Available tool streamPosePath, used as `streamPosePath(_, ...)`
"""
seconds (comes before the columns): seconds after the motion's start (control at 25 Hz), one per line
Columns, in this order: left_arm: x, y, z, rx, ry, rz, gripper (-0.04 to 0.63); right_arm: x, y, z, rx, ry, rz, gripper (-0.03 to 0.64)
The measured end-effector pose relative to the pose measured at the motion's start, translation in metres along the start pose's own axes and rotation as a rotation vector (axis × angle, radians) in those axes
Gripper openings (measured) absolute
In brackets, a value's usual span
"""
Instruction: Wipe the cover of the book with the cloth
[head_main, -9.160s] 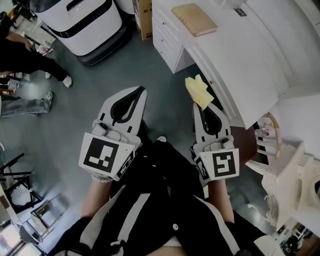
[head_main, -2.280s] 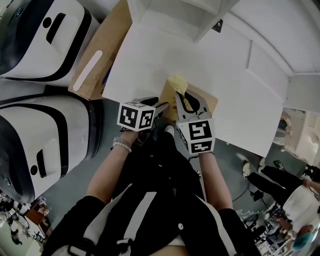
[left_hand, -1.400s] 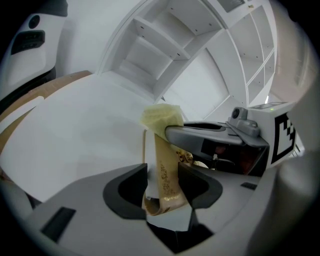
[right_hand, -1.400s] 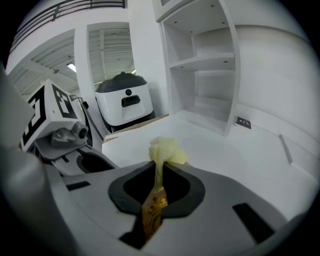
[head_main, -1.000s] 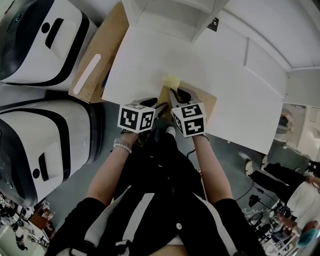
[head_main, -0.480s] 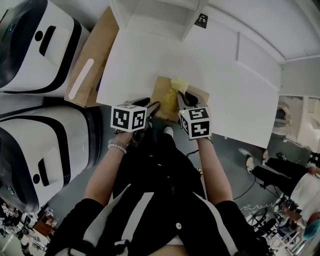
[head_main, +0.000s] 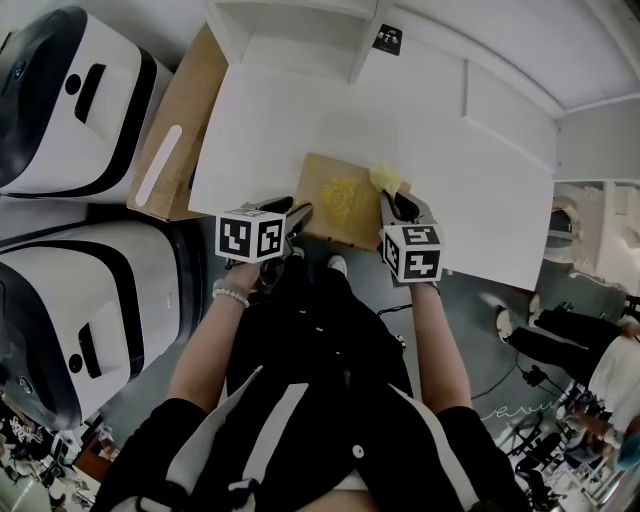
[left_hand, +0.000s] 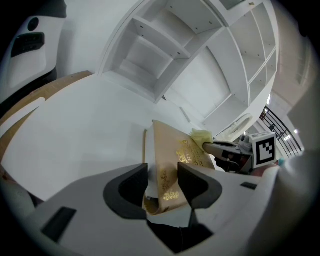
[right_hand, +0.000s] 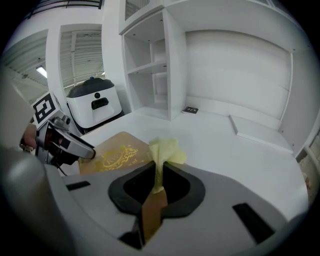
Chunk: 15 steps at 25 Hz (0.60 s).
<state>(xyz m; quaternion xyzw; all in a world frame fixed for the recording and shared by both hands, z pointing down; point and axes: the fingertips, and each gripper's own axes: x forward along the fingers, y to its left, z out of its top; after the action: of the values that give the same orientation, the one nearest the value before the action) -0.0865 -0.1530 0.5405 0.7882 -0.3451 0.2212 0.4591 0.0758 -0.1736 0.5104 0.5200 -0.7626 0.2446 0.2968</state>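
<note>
A tan book (head_main: 338, 202) with gold lettering on its cover lies at the near edge of the white desk (head_main: 480, 190). My left gripper (head_main: 296, 214) is shut on the book's near left corner (left_hand: 165, 186). My right gripper (head_main: 392, 203) is shut on a yellow cloth (head_main: 386, 179), which rests at the book's right edge. In the right gripper view the cloth (right_hand: 164, 152) stands up between the jaws, with the book's cover (right_hand: 117, 154) to its left. The left gripper view shows the cloth (left_hand: 202, 136) at the far end of the book.
White shelving (head_main: 290, 25) stands at the back of the desk. A brown cardboard box (head_main: 170, 140) and two white-and-black machines (head_main: 70, 90) are to the left. A small black tag (head_main: 387, 39) lies on the desk's far part. People stand at the right edge (head_main: 580, 340).
My right gripper has carried the cloth rightward across the cover, from the book's middle to its right edge. The gold lettering now shows. My left gripper stays shut on the book's corner.
</note>
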Motion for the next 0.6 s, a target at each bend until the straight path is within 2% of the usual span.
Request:
streamPosePath(0.4,-0.001,-0.001,0.000,0.000,-0.009,0.007,0.187,-0.023,-0.030,-0.021,0.055,0.021,-0.066,0.035)
streamPosePath(0.6,0.000,-0.001,0.000,0.013,-0.005,0.003,0.186,-0.028,-0.027,-0.018,0.141,0.001,-0.020,0.036)
